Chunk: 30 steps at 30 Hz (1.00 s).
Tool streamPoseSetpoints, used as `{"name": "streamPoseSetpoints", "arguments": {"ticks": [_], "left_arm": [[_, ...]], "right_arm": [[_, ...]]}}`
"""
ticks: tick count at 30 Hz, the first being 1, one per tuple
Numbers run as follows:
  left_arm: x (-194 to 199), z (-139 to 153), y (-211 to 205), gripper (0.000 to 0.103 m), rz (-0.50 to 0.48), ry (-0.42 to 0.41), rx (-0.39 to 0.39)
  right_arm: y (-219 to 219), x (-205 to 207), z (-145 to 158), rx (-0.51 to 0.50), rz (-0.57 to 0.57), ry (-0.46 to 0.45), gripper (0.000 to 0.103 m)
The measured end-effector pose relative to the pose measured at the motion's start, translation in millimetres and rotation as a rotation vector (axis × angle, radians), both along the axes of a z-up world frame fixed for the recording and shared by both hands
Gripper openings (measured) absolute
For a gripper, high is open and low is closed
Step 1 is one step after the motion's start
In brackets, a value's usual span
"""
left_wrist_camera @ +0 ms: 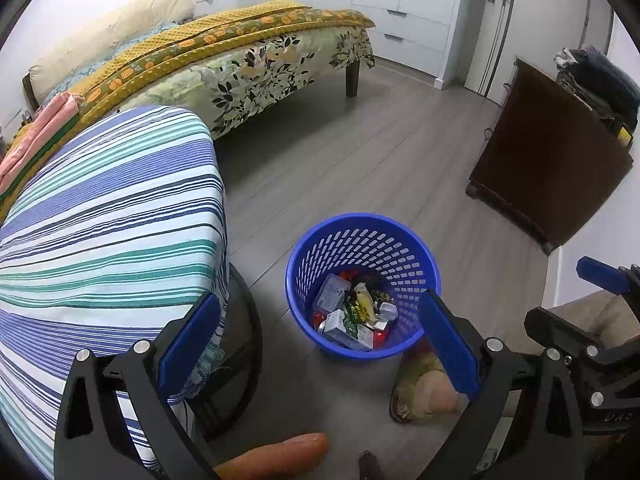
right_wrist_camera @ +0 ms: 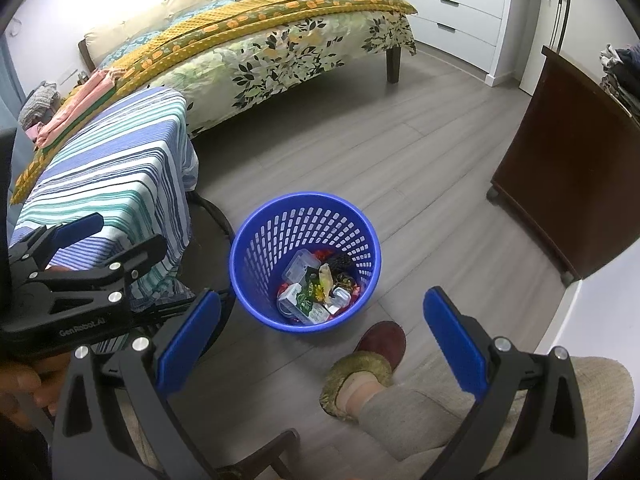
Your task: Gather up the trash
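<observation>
One blue perforated wastebasket [left_wrist_camera: 362, 284] [right_wrist_camera: 305, 262] stands on the grey plank floor [left_wrist_camera: 360, 152], holding a heap of trash [left_wrist_camera: 354, 316] [right_wrist_camera: 318, 290]: at least two white cartons, one clear plastic box and several red and green wrappers, too jumbled for an exact count. Two grippers hover over it. The left gripper [left_wrist_camera: 320, 344] has its two blue fingers [left_wrist_camera: 190, 338] spread wide and empty, the basket showing between them. The right gripper [right_wrist_camera: 320, 348] likewise has its two fingers [right_wrist_camera: 454, 344] apart with nothing between them, nearer than the basket. One desk draped in a blue, green and white striped cloth [left_wrist_camera: 108, 216] [right_wrist_camera: 116, 176] stands left of the basket, one bed [left_wrist_camera: 224, 56] beyond it, one dark wooden cabinet [left_wrist_camera: 548, 160] to its right. One slippered foot [right_wrist_camera: 368, 364] rests near the basket.
</observation>
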<state>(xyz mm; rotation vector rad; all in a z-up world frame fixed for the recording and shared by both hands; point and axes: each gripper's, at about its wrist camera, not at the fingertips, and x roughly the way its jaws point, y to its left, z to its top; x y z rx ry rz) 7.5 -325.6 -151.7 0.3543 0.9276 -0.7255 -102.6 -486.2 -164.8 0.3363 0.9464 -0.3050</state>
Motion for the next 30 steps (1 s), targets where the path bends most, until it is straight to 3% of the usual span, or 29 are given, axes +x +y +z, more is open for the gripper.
{"name": "streamPoseSetpoints", "arguments": {"ticks": [30], "left_arm": [[6.8,-6.0,4.9,0.098,0.006,0.000,0.009]], "right_arm": [[2.6,-1.2,-2.9,0.007,0.010,0.007,0.098]]}}
